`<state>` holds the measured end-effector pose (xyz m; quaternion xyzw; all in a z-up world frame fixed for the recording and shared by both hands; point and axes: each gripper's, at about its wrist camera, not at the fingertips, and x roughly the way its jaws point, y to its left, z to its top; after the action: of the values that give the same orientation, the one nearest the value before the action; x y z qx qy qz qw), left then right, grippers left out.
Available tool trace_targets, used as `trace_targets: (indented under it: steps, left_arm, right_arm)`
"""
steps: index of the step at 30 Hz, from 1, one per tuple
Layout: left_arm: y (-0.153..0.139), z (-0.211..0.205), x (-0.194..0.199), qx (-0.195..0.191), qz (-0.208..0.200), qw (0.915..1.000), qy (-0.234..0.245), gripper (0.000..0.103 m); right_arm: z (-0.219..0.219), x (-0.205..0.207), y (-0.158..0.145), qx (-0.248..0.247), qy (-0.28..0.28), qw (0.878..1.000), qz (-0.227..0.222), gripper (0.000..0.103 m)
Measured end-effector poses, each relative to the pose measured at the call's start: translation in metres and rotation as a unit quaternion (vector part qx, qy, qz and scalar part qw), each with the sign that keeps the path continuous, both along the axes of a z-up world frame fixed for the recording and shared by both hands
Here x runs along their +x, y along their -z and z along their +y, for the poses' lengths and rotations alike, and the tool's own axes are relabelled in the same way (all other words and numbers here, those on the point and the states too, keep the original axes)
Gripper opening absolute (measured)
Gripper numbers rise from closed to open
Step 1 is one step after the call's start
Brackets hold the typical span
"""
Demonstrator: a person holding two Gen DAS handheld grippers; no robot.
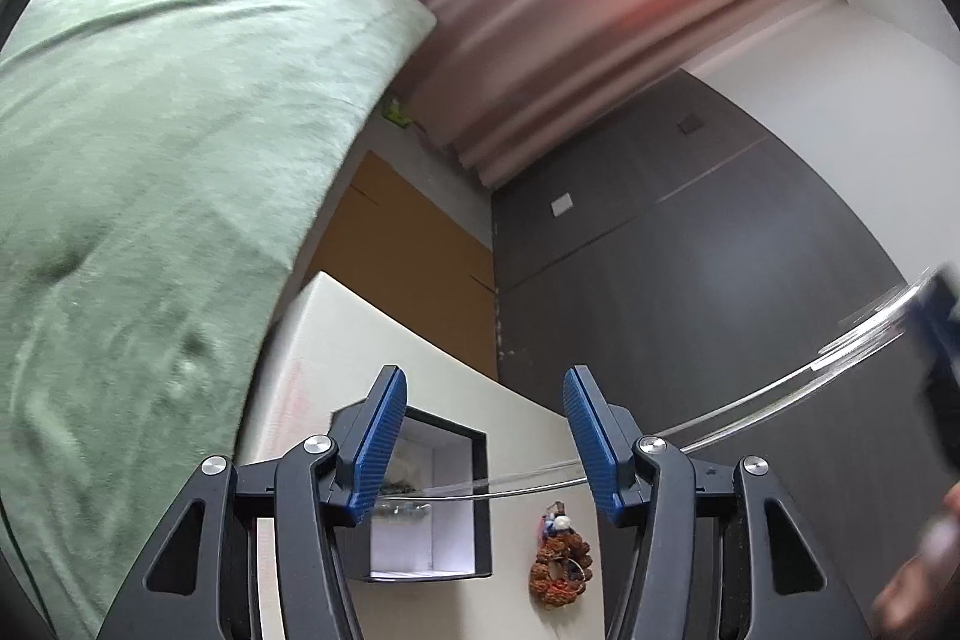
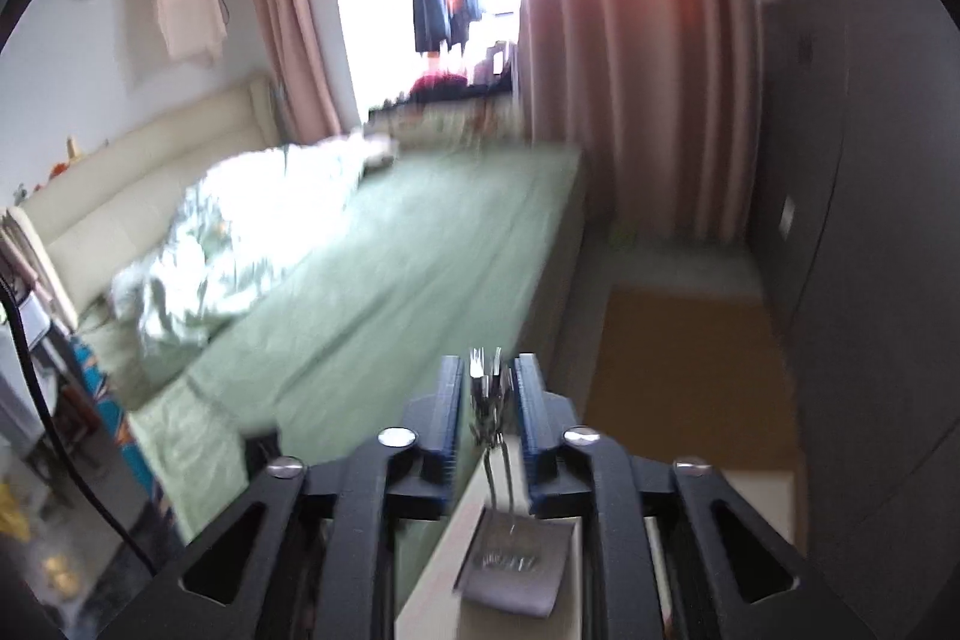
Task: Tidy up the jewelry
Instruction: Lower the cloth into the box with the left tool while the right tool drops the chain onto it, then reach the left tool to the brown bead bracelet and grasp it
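My left gripper [image 1: 487,439] is open above a white table [image 1: 522,430]. A thin silvery chain [image 1: 510,490] crosses the gap low between its blue pads without being pinched. The chain runs from a black box with a white inside [image 1: 429,550] up to the right, toward my right gripper [image 1: 939,340] at the frame edge. A brown beaded bracelet [image 1: 561,559] lies right of the box. In the right wrist view the chain [image 2: 489,388] hangs between the narrowly parted pads of my right gripper [image 2: 489,376], a thin gap on each side. It hangs down over a grey pouch [image 2: 513,562].
A bed with a green cover [image 1: 150,160] runs along the table's left side. Pink curtains [image 1: 600,10] and a dark grey wardrobe [image 1: 690,250] stand behind it, with an orange-brown floor mat [image 1: 408,232] below. A hand [image 1: 924,580] shows at the lower right. The right wrist view is blurred.
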<state>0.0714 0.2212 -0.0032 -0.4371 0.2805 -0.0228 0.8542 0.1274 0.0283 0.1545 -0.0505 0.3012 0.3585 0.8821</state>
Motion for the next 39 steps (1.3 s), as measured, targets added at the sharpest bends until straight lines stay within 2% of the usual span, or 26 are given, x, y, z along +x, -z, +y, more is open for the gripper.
trace_targets:
  steps: [1, 3, 6, 8, 12, 13, 16, 21, 23, 25, 30, 39]
  left_arm:
    - [-0.001, 0.001, -0.002, 0.002, 0.000, 1.0000, -0.002, 0.056]
    - [-0.003, 0.003, -0.006, 0.007, 0.002, 1.0000, -0.006, 0.056]
    - [-0.007, 0.001, -0.012, 0.017, 0.001, 0.9998, -0.008, 0.056]
    - [-0.007, -0.002, -0.015, 0.024, 0.004, 0.9997, -0.008, 0.056]
    - [-0.006, -0.013, -0.016, 0.035, 0.011, 0.9993, -0.001, 0.056]
    - [-0.006, -0.018, -0.017, 0.040, 0.012, 0.9991, 0.002, 0.056]
    - [-0.007, -0.032, -0.016, 0.052, 0.013, 0.9985, 0.013, 0.056]
    - [-0.007, -0.070, -0.010, 0.079, 0.018, 0.9957, 0.045, 0.056]
    - [-0.006, -0.092, -0.005, 0.098, 0.021, 0.9928, 0.065, 0.056]
    - [-0.004, -0.113, 0.000, 0.115, 0.024, 0.9894, 0.085, 0.056]
    - [0.000, -0.169, 0.011, 0.163, 0.021, 0.9767, 0.138, 0.056]
    - [0.032, -0.240, 0.039, 0.208, 0.048, 0.9573, 0.195, 0.055]
  right_arm:
    - [0.000, 0.002, 0.012, -0.006, 0.000, 1.000, 0.011, 0.033]
    - [-0.006, 0.007, 0.033, -0.011, 0.007, 1.000, 0.029, 0.034]
    - [-0.028, 0.012, 0.051, 0.008, 0.020, 0.998, 0.054, 0.035]
    - [-0.046, 0.014, 0.064, 0.016, 0.035, 0.997, 0.069, 0.042]
    - [-0.085, 0.015, 0.089, 0.028, 0.061, 0.993, 0.093, 0.043]
    - [-0.096, 0.015, 0.095, 0.032, 0.068, 0.992, 0.099, 0.044]
    - [-0.129, 0.014, 0.117, 0.047, 0.093, 0.988, 0.119, 0.057]
    - [-0.183, 0.014, 0.153, 0.073, 0.134, 0.977, 0.149, 0.058]
    - [-0.207, 0.015, 0.172, 0.083, 0.152, 0.971, 0.163, 0.058]
    - [-0.230, 0.021, 0.193, 0.071, 0.181, 0.962, 0.191, 0.058]
    - [-0.264, 0.036, 0.218, 0.088, 0.211, 0.943, 0.243, 0.058]
    - [-0.283, 0.042, 0.235, 0.096, 0.213, 0.934, 0.270, 0.058]
